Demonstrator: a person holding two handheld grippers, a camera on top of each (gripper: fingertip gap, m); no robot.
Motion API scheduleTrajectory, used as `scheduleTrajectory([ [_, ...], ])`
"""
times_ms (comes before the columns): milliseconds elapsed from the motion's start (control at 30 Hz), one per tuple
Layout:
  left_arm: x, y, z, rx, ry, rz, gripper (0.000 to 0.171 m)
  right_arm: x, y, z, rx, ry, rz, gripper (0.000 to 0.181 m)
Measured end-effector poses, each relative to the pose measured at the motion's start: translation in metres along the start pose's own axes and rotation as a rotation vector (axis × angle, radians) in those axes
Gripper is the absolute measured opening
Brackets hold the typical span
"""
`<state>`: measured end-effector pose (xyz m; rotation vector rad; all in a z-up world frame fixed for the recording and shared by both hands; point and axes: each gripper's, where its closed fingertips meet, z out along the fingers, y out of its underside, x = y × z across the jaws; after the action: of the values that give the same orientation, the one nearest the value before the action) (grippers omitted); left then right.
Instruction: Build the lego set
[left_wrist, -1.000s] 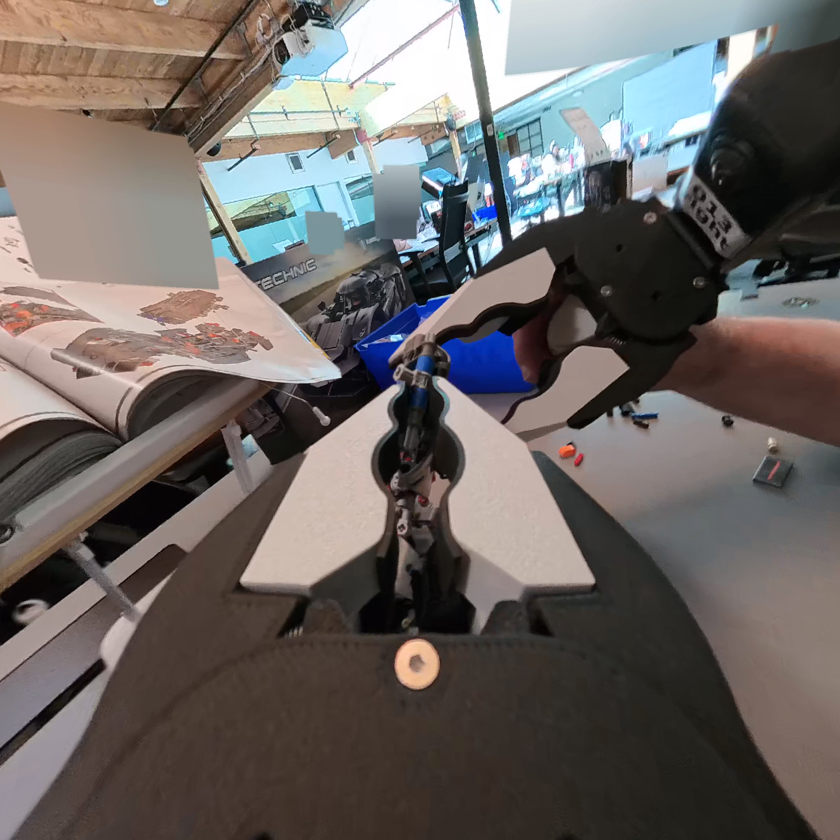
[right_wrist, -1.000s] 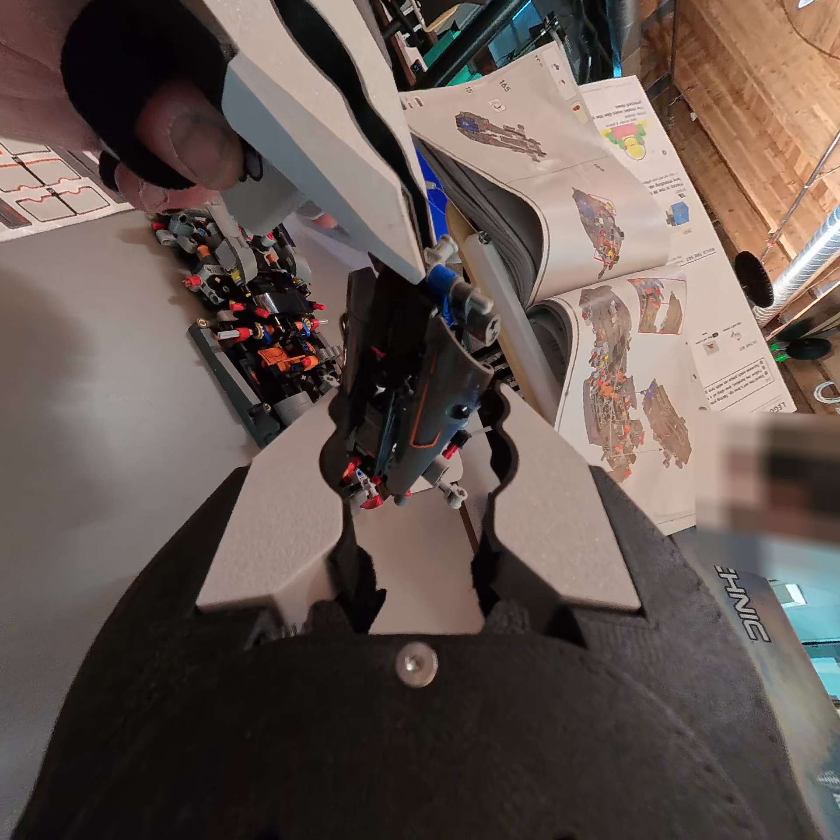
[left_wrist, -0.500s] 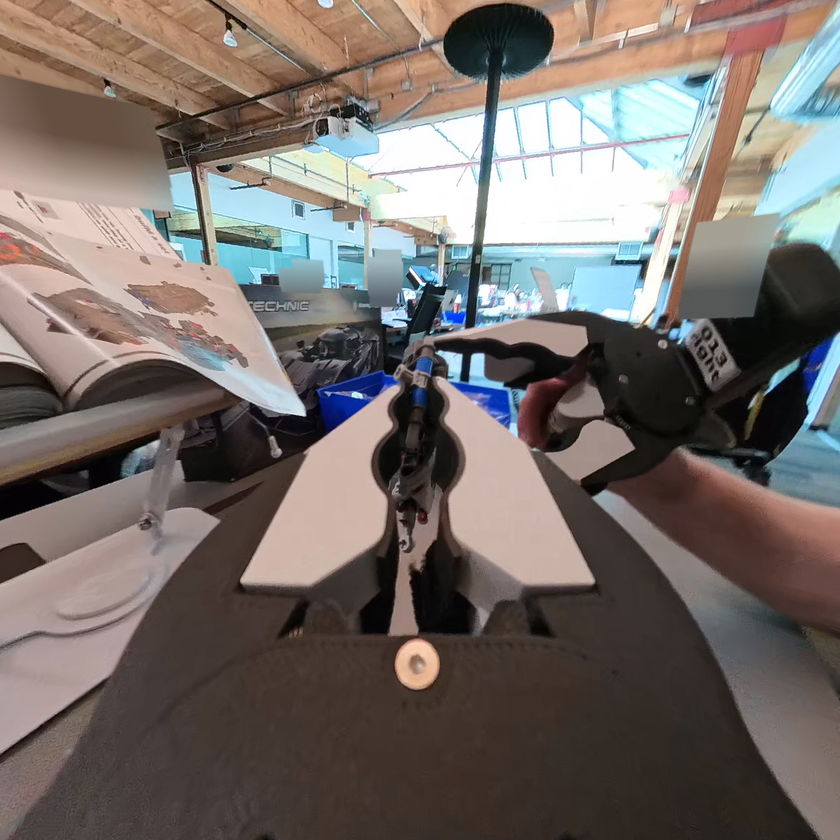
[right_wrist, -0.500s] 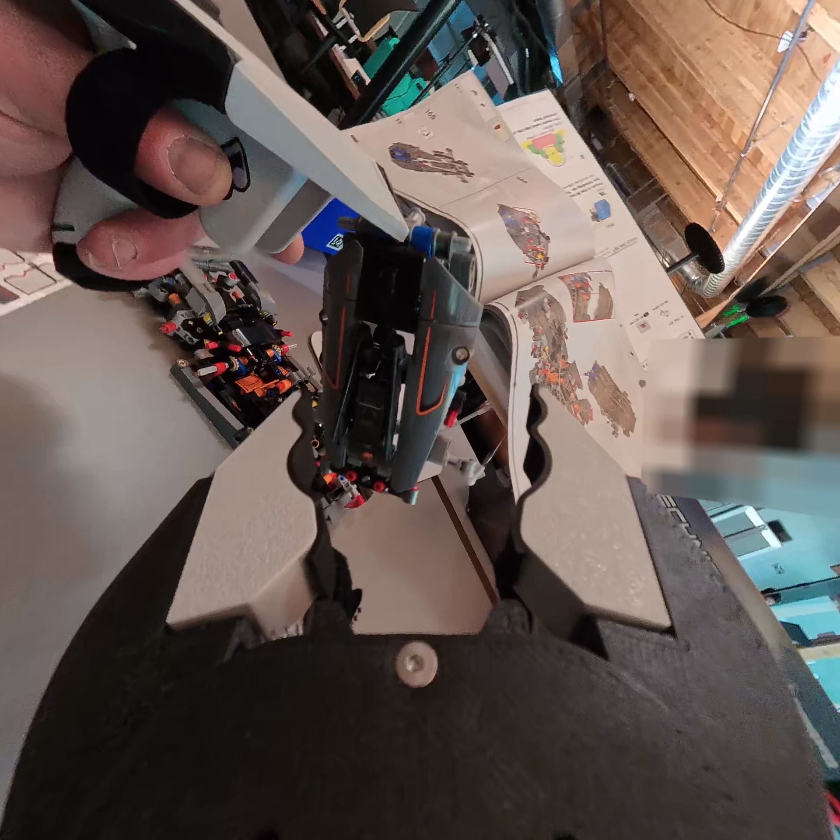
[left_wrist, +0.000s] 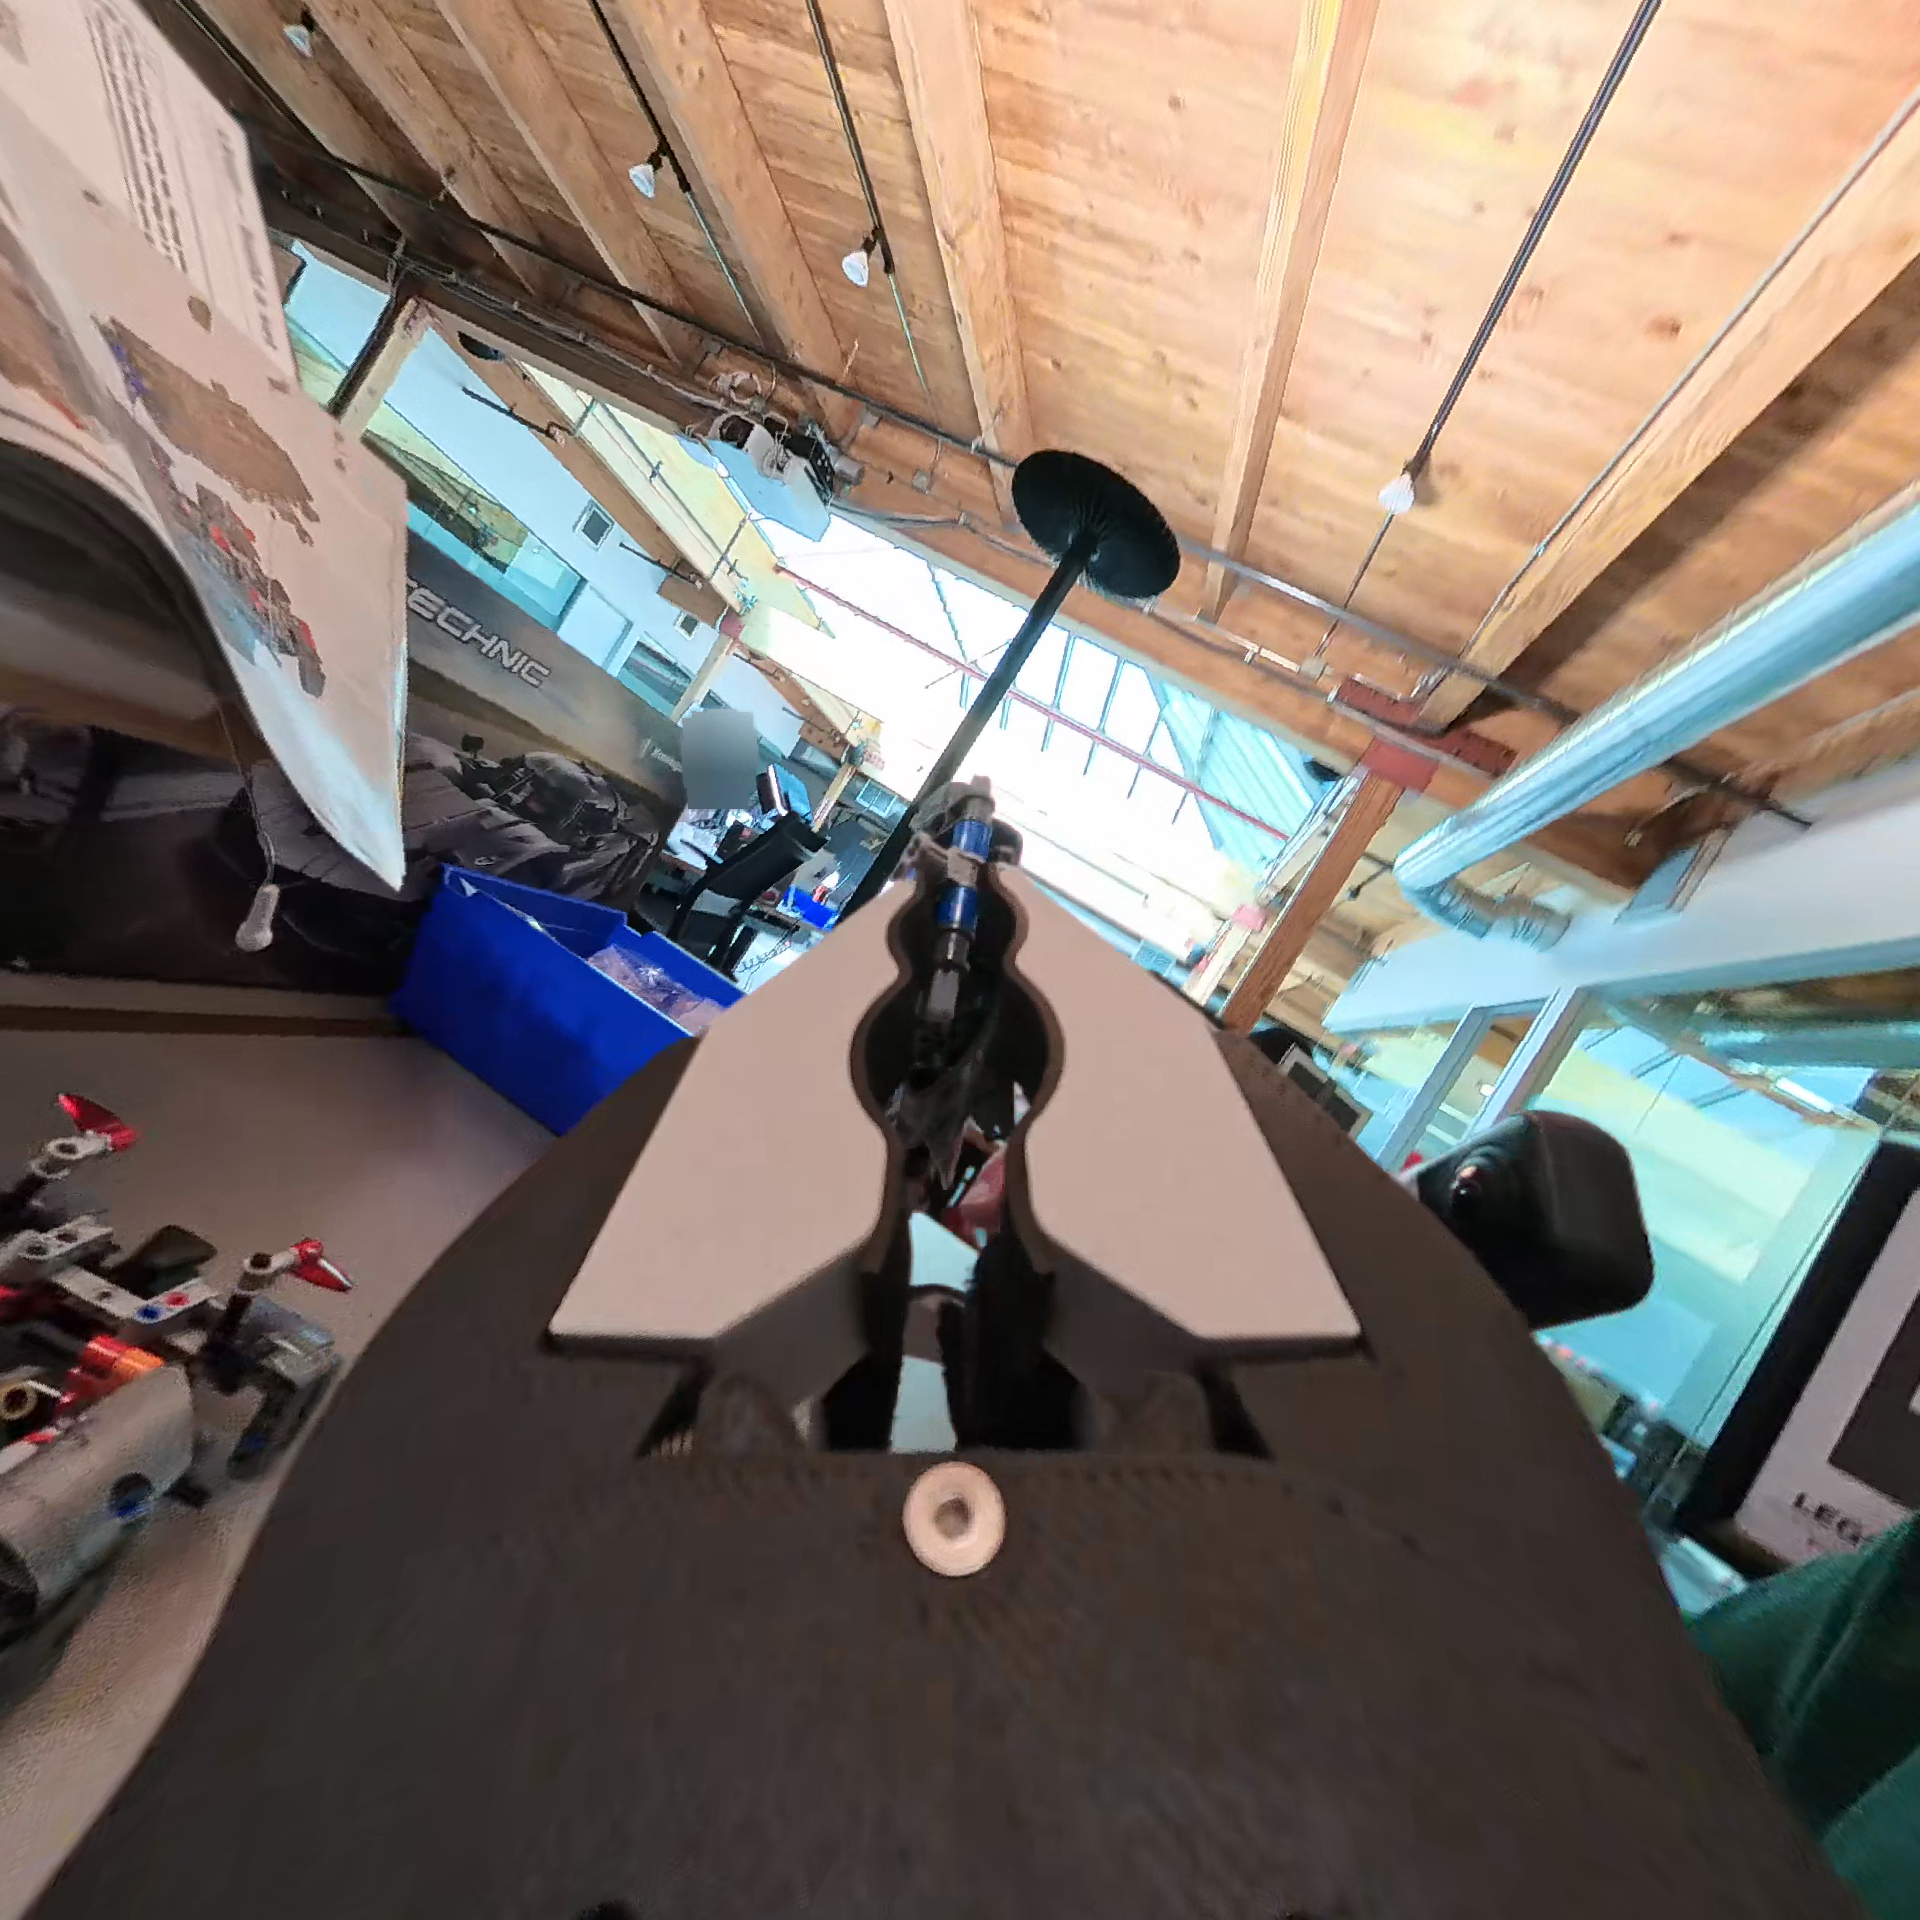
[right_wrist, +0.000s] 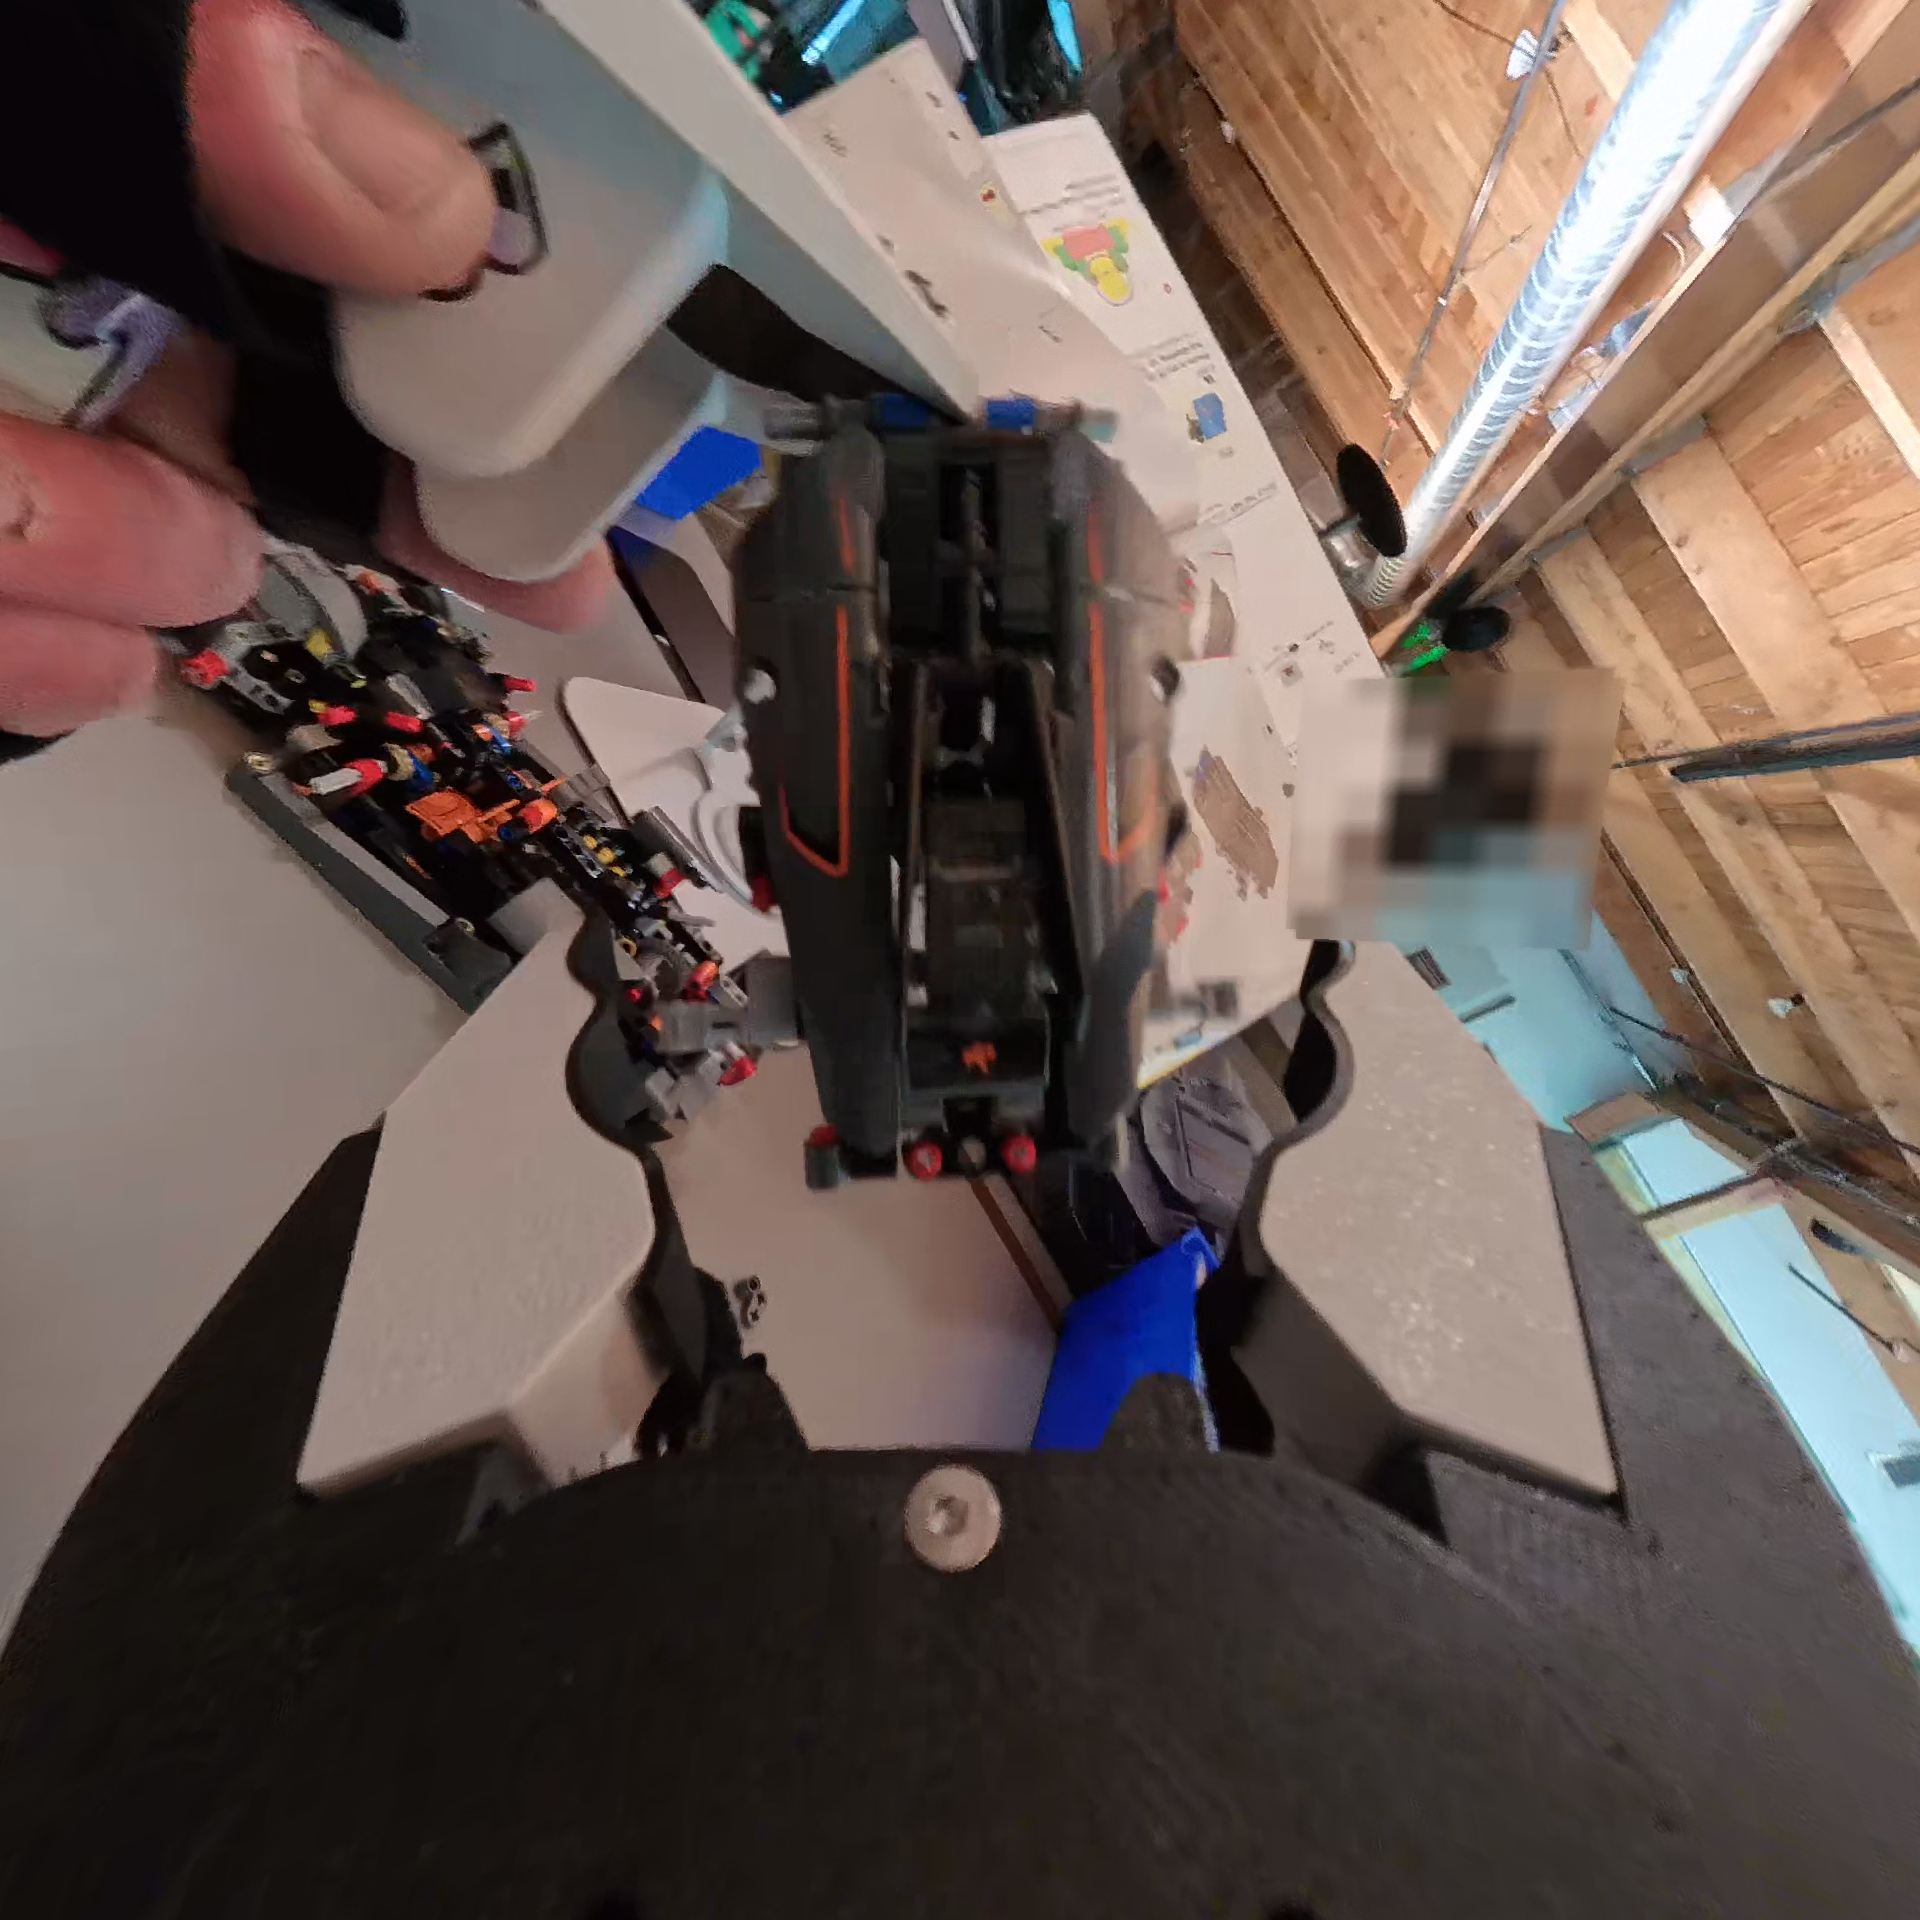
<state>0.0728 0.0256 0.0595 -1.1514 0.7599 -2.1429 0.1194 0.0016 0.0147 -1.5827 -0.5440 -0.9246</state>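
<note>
Your left fingers (left_wrist: 961, 883) clamp the dark model (right_wrist: 956, 790); your right fingers (right_wrist: 956, 997) stand open around it. Chassis (right_wrist: 457, 790) and manual (right_wrist: 1122, 343) crowd the worktop (right_wrist: 156, 987) behind. Right fingers have spread wider since.

Gripper fingers (right_wrist: 478, 1247): matt grey, grainy plastic. Gripper body (right_wrist: 935, 1714): rough black, layered texture. Lego sub-assembly (right_wrist: 935, 779): smooth dark plastic. Instruction booklet (left_wrist: 260, 499): paper. Ceiling (left_wrist: 1143, 208): bare wood planks. Far bin (left_wrist: 520, 987): glossy blue plastic.

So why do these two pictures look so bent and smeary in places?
Left wrist view: the wide-angle lens bows the ceiling beams, and the skylight glares white behind the left gripper. Right wrist view: motion blur softens the dark lego assembly and the hand; the mosaic patch was added afterwards.
</note>
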Motion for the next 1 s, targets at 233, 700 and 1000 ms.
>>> scheduleTrajectory([
  [233,-0.006,-0.002,-0.003,0.079,0.006,-0.161,0.006,0.003,0.017,-0.019,-0.032,0.047,-0.087,0.115],
  [700,0.005,0.023,0.01,0.084,0.044,-0.301,0.006,0.011,0.043,-0.034,-0.07,0.057,-0.045,0.064],
  [1000,0.007,0.03,0.012,0.071,0.032,-0.273,0.006,0.0,0.048,-0.039,-0.043,-0.075,0.108,0.062],
])
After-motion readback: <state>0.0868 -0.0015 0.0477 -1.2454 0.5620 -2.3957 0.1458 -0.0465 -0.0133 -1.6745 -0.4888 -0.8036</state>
